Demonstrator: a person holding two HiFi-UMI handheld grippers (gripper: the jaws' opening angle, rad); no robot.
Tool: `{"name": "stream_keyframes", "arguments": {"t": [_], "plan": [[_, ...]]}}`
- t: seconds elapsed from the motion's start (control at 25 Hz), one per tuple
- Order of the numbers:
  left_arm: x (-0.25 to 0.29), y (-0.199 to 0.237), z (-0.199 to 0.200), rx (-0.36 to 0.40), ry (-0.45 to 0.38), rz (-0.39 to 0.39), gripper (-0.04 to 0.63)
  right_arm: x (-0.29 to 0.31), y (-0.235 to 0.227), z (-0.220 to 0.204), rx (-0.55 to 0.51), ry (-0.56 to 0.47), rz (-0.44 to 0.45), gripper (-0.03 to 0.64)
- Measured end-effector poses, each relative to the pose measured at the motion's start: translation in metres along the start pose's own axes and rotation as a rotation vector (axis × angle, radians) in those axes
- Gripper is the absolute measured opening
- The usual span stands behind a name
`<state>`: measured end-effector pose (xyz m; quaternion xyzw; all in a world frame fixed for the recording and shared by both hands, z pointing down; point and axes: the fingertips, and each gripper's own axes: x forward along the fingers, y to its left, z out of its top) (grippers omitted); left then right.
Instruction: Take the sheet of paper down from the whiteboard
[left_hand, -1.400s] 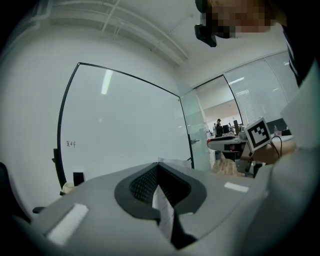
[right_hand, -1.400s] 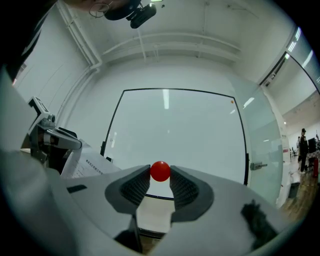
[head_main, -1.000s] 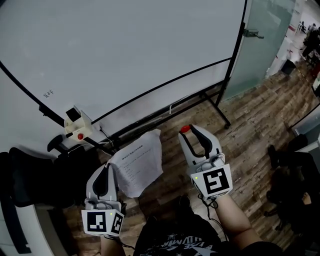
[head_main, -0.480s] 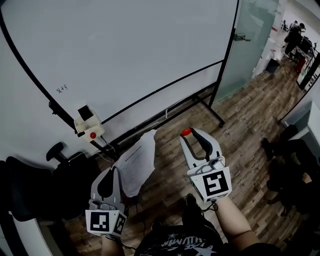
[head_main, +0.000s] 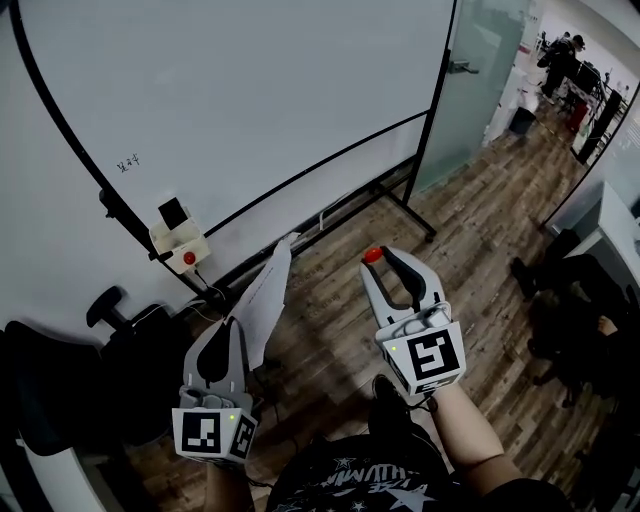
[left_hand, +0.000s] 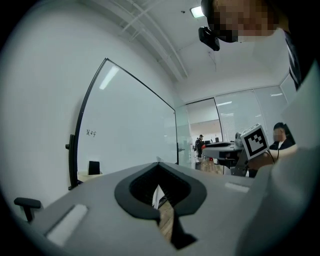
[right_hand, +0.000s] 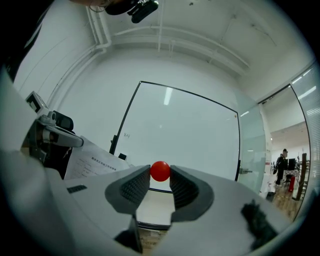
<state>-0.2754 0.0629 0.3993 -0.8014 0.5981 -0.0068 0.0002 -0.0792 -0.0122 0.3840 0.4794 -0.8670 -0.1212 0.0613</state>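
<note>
Head view: left gripper (head_main: 232, 328) pinched shut on the sheet of paper (head_main: 262, 303), which is clear of the whiteboard (head_main: 250, 110) and stands edge-on to me. Light and floppy, I judge; an edge grip suits it.

Left gripper view: only a paper sliver shows between the jaws.

Right gripper view: right gripper (right_hand: 159, 177) clamps a red ball (right_hand: 160, 170). The sheet's print is unreadable.

Wood-plank floor (head_main: 480, 230), dark brown, below the jaws. Frosted glass partition (head_main: 470, 90) ahead and right of them, with a lever handle on it. Black office chair (head_main: 60, 380) left of both pairs of jaws. White ceiling (right_hand: 165, 35) above with exposed pipes; one light panel (left_hand: 196, 11) lit.
</note>
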Motion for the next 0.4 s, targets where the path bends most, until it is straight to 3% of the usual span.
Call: {"name": "stream_keyframes", "arguments": {"t": [0.4], "plan": [[-0.008,0.011,0.007,-0.011,-0.029,-0.034,0.008,0.0,0.015,0.006,0.009,0.002,-0.04,0.132]]}}
